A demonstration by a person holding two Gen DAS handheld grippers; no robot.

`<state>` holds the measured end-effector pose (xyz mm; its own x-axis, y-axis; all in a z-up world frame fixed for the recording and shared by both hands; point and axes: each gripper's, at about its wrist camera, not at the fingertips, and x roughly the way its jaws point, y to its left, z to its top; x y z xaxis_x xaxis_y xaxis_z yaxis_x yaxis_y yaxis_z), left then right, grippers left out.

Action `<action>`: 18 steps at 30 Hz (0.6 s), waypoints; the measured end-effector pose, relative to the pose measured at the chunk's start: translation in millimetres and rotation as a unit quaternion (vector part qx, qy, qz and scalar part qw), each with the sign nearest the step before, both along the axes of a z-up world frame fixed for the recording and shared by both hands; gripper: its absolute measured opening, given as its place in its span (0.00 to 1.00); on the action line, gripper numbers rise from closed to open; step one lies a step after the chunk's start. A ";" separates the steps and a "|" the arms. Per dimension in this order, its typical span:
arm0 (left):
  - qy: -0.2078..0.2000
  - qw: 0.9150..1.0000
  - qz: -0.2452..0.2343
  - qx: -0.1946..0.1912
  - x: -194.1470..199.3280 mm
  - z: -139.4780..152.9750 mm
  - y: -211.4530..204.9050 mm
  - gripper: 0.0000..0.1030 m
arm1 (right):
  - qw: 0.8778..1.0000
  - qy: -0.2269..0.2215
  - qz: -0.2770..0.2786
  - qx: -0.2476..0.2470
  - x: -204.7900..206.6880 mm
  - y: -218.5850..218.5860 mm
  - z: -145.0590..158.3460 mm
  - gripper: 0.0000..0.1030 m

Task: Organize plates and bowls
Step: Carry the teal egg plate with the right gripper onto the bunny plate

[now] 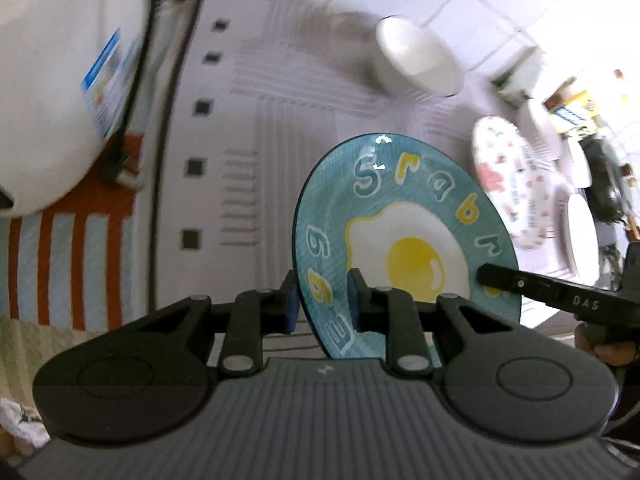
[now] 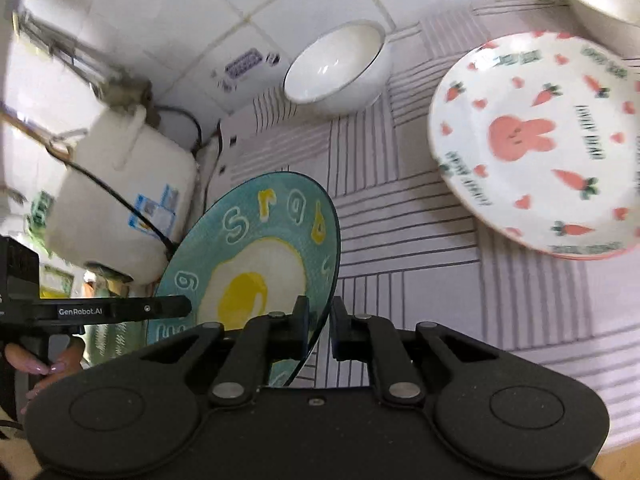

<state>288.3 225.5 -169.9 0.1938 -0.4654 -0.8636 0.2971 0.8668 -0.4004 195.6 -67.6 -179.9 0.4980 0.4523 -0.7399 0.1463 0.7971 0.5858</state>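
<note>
The teal egg plate (image 1: 404, 240) is held tilted above the striped tablecloth (image 2: 420, 248) by 2 grippers: left gripper (image 1: 322, 300) and right gripper (image 2: 320, 326) are each closed on its rim.

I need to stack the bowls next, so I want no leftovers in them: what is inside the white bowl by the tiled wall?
The white bowl looks empty: the right wrist view shows only its bare glossy inside. The left wrist view shows it blurred, so it adds nothing.

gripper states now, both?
Left gripper: shut on the egg plate rim.
Right gripper: shut on the opposite rim of the same plate.
</note>
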 end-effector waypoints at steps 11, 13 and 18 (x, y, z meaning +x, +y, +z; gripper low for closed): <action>0.000 0.998 -0.057 -0.021 -0.7 43.8 -77.0 0.21 | 0.998 -0.052 -0.044 -0.011 -42.3 -65.7 60.1 0.16; -0.004 0.998 -0.067 -0.022 0.1 48.1 -97.3 0.21 | 0.997 -0.057 -0.053 -0.011 -46.8 -82.5 65.6 0.16; -0.011 0.996 -0.089 -0.024 6.8 56.7 -146.4 0.21 | 0.996 -0.056 -0.068 -0.018 -51.3 -124.0 74.4 0.17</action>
<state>295.1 79.1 -113.1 0.1237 -0.5340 -0.8364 0.4537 0.7800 -0.4309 144.2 -191.6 -105.5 0.6335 0.3501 -0.6900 0.1885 0.7950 0.5765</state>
